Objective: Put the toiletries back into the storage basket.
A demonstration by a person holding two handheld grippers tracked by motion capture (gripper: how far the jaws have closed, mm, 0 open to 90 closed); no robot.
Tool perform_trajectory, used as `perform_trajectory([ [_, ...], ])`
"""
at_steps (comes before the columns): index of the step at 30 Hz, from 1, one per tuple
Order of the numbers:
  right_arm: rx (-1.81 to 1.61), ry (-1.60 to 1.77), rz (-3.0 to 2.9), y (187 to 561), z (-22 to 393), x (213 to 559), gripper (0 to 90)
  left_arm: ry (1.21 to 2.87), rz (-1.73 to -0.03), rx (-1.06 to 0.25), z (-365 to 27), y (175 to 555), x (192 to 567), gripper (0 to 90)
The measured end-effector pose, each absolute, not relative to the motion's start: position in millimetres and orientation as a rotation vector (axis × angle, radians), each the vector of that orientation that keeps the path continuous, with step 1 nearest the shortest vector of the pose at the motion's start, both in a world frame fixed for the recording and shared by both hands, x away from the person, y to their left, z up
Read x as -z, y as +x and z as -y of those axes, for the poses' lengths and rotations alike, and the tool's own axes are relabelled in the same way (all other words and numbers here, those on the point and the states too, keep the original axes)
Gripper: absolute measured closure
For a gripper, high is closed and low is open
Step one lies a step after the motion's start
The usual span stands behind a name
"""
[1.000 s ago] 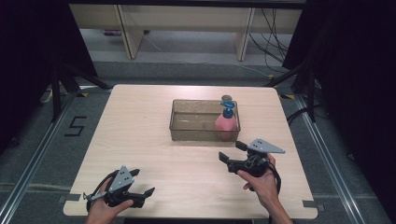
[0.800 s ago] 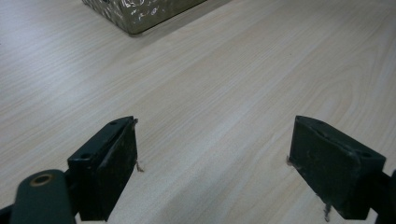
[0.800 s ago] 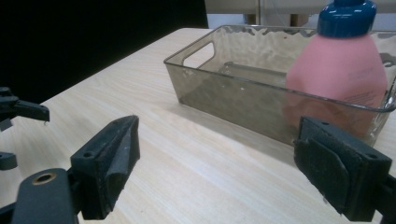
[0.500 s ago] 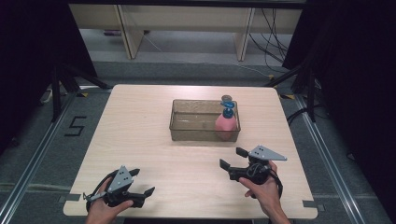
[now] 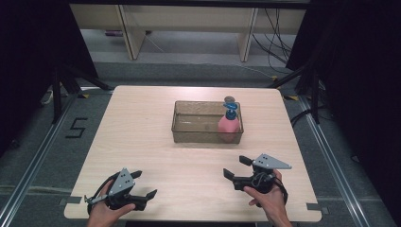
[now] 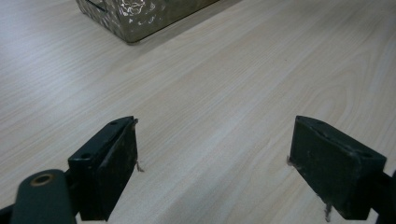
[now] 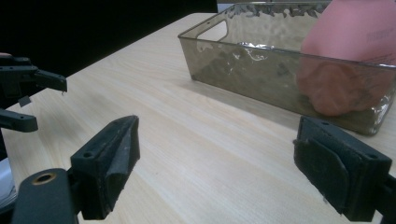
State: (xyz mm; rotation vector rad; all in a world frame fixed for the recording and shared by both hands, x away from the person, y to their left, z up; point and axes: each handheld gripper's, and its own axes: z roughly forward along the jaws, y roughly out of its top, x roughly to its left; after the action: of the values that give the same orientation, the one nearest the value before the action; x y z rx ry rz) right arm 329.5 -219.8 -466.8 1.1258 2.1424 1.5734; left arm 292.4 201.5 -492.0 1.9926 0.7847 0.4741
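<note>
A pink bottle (image 5: 229,126) with a blue pump top stands upright in the right end of a clear smoky bin (image 5: 189,128) at the table's middle. In the right gripper view the pink bottle (image 7: 355,56) shows through the bin's wall (image 7: 252,70). My right gripper (image 5: 238,168) is open near the table's front right, well short of the bin, jaws wide with nothing between them (image 7: 217,163). My left gripper (image 5: 143,185) rests open at the front left corner, its jaws wide apart over bare wood (image 6: 215,158). A corner of the bin (image 6: 140,18) shows far ahead.
The light wooden table (image 5: 142,137) spreads around the bin. Beyond its far edge stand table legs and cables on a grey floor (image 5: 189,52). A "5" mark (image 5: 75,127) lies on the floor at left. My left gripper (image 7: 23,100) appears at the left edge of the right gripper view.
My right gripper has drawn back toward the table's front edge, away from the bin. The left gripper has stayed put.
</note>
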Motion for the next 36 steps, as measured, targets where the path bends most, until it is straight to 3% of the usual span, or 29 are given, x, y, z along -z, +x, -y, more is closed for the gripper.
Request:
perform_trajectory([
  [36,-1.495,1.22,-2.188,297,235,477,15.6,1.999,-0.788,-0.485,-201,292,492,14.8],
])
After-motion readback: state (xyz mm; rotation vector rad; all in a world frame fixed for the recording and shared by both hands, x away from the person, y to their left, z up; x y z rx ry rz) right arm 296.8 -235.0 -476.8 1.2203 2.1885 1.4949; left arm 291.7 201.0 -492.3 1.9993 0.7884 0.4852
